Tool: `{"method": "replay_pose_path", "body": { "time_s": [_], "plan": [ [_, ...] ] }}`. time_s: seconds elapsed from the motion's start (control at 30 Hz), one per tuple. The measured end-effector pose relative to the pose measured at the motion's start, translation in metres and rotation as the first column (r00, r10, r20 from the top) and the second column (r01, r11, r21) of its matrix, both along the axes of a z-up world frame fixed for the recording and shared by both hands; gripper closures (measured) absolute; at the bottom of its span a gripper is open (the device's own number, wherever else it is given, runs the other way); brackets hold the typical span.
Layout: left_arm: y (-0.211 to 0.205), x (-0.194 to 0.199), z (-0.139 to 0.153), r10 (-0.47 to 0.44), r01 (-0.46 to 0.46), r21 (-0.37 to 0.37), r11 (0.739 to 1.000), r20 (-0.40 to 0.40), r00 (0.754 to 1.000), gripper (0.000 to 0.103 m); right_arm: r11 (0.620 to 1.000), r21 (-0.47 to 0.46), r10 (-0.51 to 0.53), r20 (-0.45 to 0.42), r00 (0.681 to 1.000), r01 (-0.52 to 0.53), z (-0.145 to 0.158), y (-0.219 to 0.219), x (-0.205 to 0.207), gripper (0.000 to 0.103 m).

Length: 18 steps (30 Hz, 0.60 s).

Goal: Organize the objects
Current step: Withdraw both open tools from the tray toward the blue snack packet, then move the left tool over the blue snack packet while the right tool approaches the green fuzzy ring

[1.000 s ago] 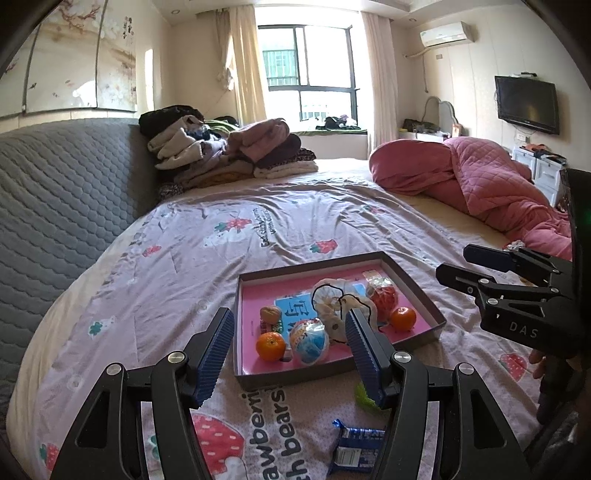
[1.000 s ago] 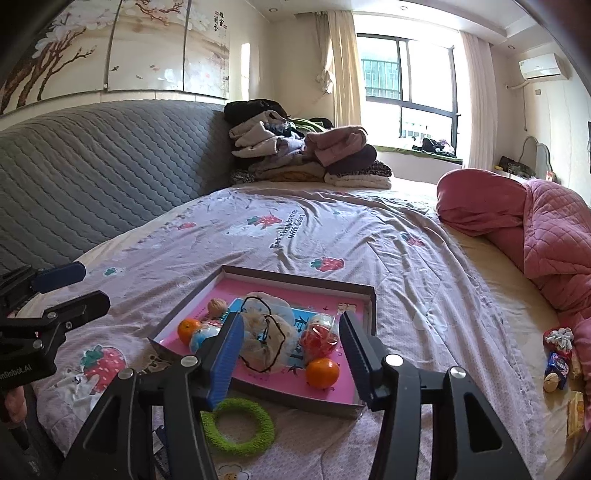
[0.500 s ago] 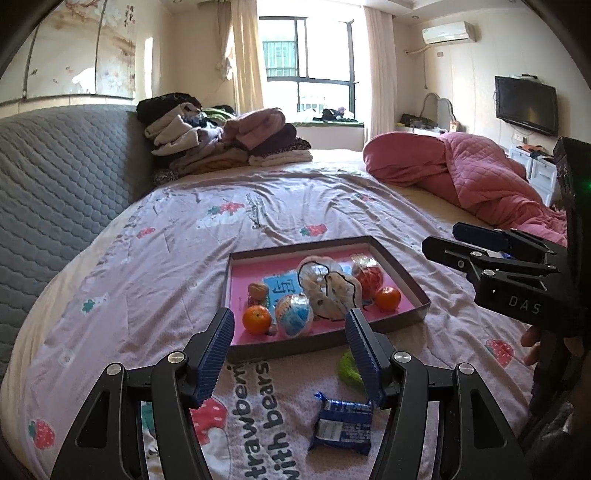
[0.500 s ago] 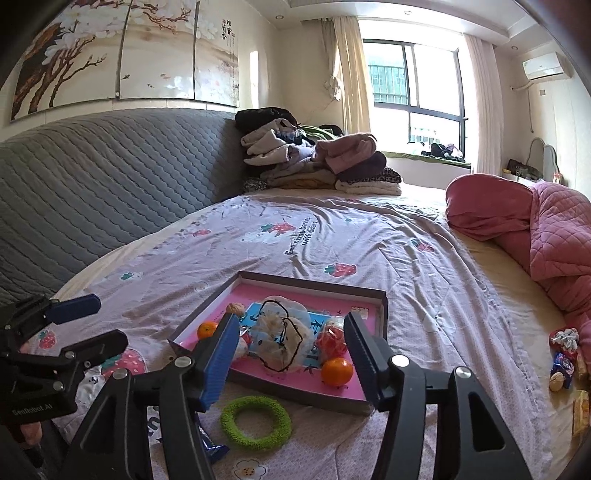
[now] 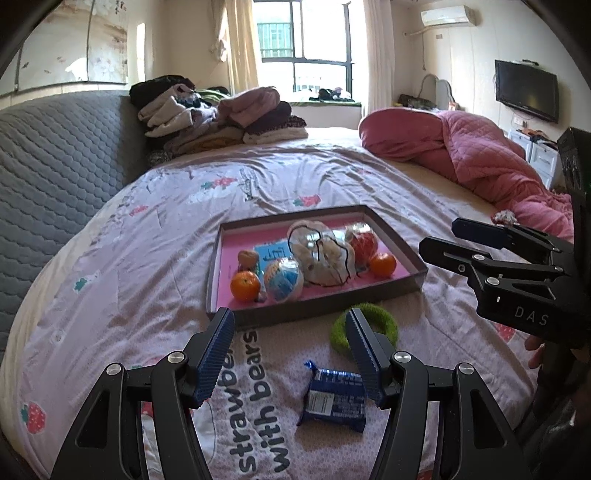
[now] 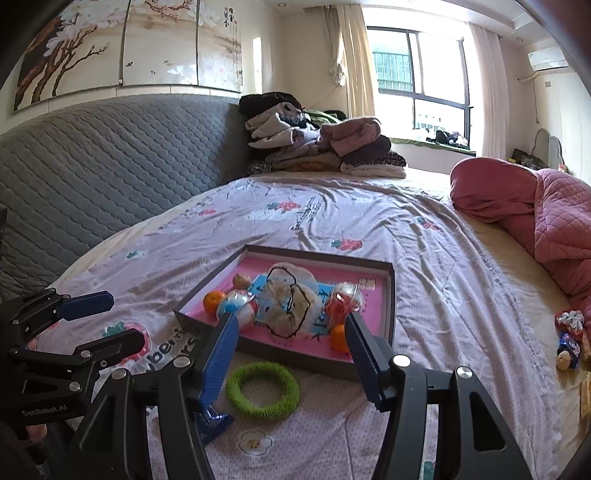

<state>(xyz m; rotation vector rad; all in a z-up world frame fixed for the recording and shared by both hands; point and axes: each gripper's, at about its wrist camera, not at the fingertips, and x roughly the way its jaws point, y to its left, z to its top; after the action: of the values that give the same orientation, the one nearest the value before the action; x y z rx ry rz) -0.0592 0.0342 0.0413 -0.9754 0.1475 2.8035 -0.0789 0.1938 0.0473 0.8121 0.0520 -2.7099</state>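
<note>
Two splayed grippers, left gripper [image 5: 290, 345] and right gripper [image 6: 288, 349]

Bedroom in daylight. Large bed [image 5: 155, 266] under a pale lilac sheet printed with strawberries. Grey quilted headboard [image 6: 92, 166] along the left; above it, a painted panel [image 6: 122, 48] of blossom branches. Pile of folded clothes [image 6: 317, 144] at the far end. Crumpled pink quilt [image 5: 461, 155] on the right side. Bright window [image 5: 306, 40] with cream curtains [image 5: 236, 44] behind. Cream walls, air conditioner [image 5: 447, 16] high up, dark television [image 5: 526, 90] mounted on the right wall.
</note>
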Motion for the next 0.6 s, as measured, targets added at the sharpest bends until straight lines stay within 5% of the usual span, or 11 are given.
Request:
{"method": "replay_pose_path", "body": {
  "time_s": [0.6],
  "plan": [
    [0.011, -0.001, -0.045, -0.061, 0.06, 0.013, 0.998, 0.136, 0.989, 0.039, 0.997, 0.073, 0.02, 0.138, 0.99, -0.031, -0.043, -0.011, -0.009, 0.044]
  ]
}}
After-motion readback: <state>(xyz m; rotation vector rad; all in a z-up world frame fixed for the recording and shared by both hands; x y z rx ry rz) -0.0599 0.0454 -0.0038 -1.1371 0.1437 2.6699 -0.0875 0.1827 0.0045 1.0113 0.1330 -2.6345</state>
